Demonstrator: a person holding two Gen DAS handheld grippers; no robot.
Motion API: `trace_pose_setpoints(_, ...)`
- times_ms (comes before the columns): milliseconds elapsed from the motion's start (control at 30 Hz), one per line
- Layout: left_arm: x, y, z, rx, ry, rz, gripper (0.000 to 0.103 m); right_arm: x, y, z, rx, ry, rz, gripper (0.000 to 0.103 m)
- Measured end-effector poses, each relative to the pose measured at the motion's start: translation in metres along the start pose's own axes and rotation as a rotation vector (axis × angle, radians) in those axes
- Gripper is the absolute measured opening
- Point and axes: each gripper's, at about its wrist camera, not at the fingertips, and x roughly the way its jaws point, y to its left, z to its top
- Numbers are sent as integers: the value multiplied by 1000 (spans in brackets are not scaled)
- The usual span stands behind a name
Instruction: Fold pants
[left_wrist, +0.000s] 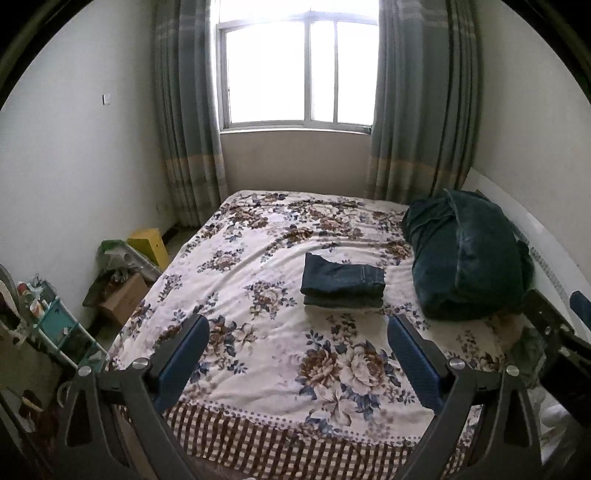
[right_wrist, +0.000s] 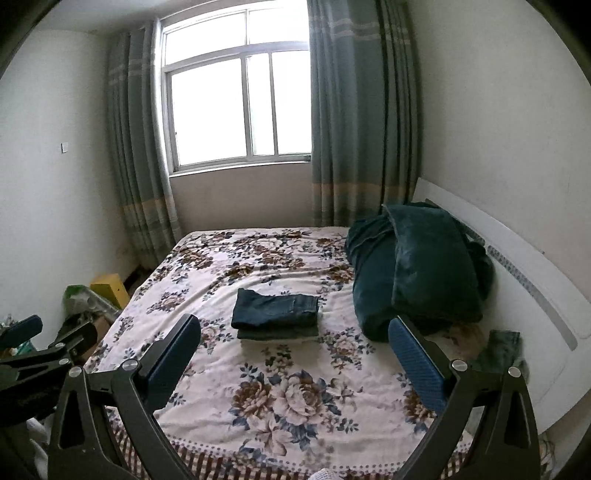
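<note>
Dark blue jeans (left_wrist: 342, 281) lie folded into a small neat stack in the middle of the floral bedspread (left_wrist: 280, 369); they also show in the right wrist view (right_wrist: 276, 308). My left gripper (left_wrist: 298, 325) is open and empty, held back above the near part of the bed, short of the jeans. My right gripper (right_wrist: 293, 326) is open and empty too, also above the near part of the bed. Part of the right gripper shows at the right edge of the left wrist view (left_wrist: 554, 325). Part of the left gripper shows at the left edge of the right wrist view (right_wrist: 37, 354).
A dark green bundle of bedding and pillow (left_wrist: 469, 254) lies at the bed's right, against the white headboard (right_wrist: 517, 280). Boxes and clutter (left_wrist: 129, 280) and a small shelf (left_wrist: 55, 325) stand on the floor to the left. The window and curtains (left_wrist: 295, 74) are behind the bed.
</note>
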Motion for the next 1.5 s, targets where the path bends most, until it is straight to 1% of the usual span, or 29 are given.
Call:
trace_pose_setpoints(67,-2,-1,-1,0,0,-1,103,2,-5,0,-1,12,-2,103)
trace_pose_setpoints(267,-5,-5,-4,-3,2,6,103,9,-19,0,6,33,-14,103)
trace_pose_setpoints(533,-9,-5,-6,5,-6,24,103,15,-27,3,6,27,-3,103)
trace_pose_setpoints(967,-10,-8,-10,11,-7,43,103,21,-11,-9,8,57,11,103)
trace_pose_setpoints(1300,-9,-7,-10,15,-6,42,103,24,-4,-10,3,61,17,103)
trace_pose_setpoints(1500,-7,-2,-16,15,-13,37,103,29,2,-13,2,65,21,103)
